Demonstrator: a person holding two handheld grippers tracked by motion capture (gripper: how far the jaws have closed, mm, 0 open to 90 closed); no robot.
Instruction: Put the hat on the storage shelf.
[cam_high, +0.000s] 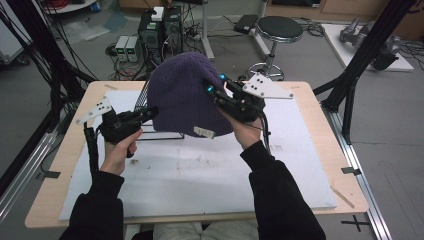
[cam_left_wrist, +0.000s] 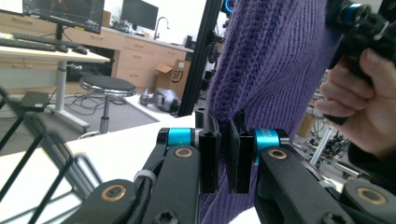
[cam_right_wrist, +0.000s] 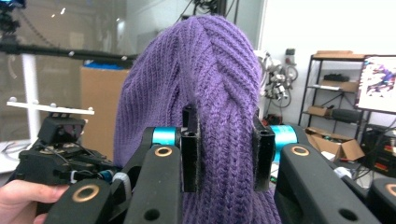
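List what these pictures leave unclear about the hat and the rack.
- Rack: high view, mostly hidden behind the hat; left gripper view, cut off by the left edge and blurred.
- Hat label: high view, too small to read.
- Hat opening: hidden; every view sees the outside knit.

Pretty dim, even indoor light up top, soft shadows. Gripper views look bright behind, maybe blown out. Slightly soft overall.

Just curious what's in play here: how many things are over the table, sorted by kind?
Purple knit hats: 1
Black wire racks: 1
Handheld grippers: 2, the left gripper and right gripper, both clamped on the hat
Total: 4
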